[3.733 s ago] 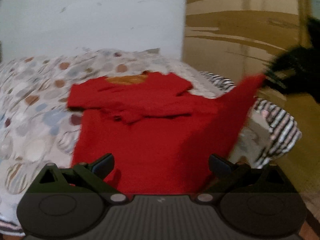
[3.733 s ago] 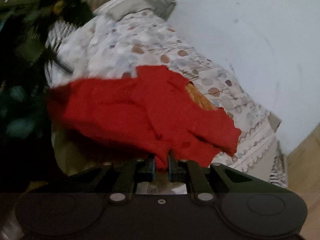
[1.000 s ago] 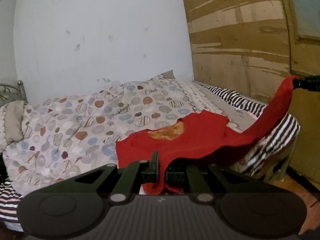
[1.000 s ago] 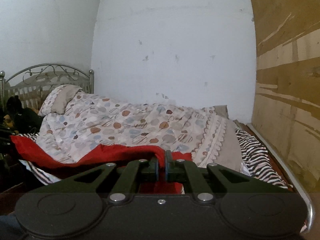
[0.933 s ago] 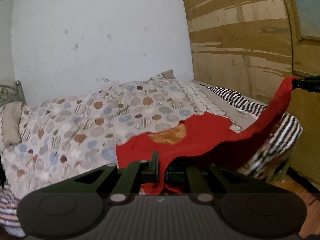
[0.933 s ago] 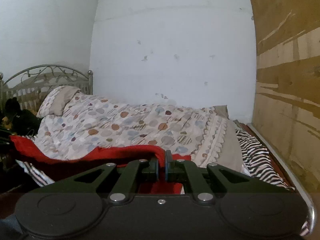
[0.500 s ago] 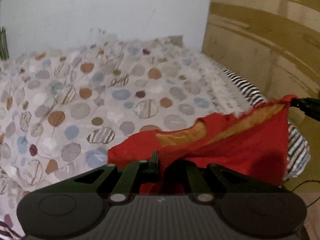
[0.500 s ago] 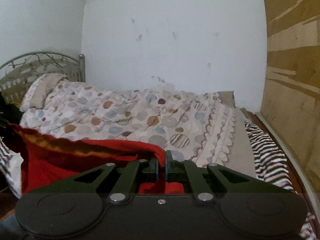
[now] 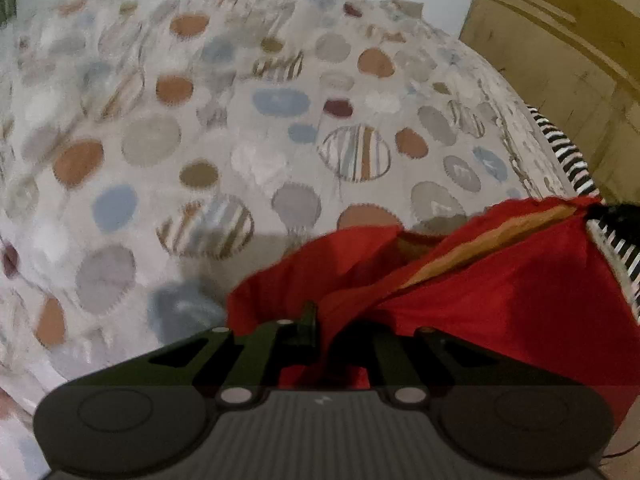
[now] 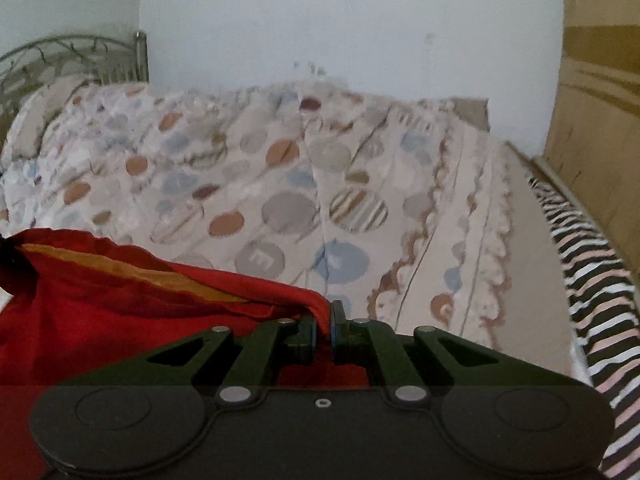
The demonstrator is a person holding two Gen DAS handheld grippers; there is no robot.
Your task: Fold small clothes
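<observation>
1. You had no box, basket or other container in either view; the only thing carrying anything was the bed (image 10: pixel 472 208), covered by a quilt (image 9: pixel 168 128) printed with brown, blue and striped dots; a black-and-white striped sheet (image 10: pixel 580 264) ran along its far side by the wooden wall panel (image 10: pixel 600 80).
2. Your left hand-held gripper (image 9: pixel 325 332) was pinched fully closed on a fold of the red garment (image 9: pixel 500 288); the cloth bunched between its fingers and spread off to the right.
3. Your right hand-held gripper (image 10: pixel 323 322) was likewise clamped tight on the garment's edge (image 10: pixel 120 300); the red fabric ran from its blue-lined fingers (image 10: pixel 335 320) away to the left.
4. The garment hung stretched between your two hand-held grippers above the near edge of the bed; an orange lining strip (image 9: pixel 488 240) showed along its upper edge; whether its lower part touched the quilt could not be told.
5. A metal headboard (image 10: pixel 72 56) stood at the far left of the bed, against the white wall (image 10: pixel 340 20).
</observation>
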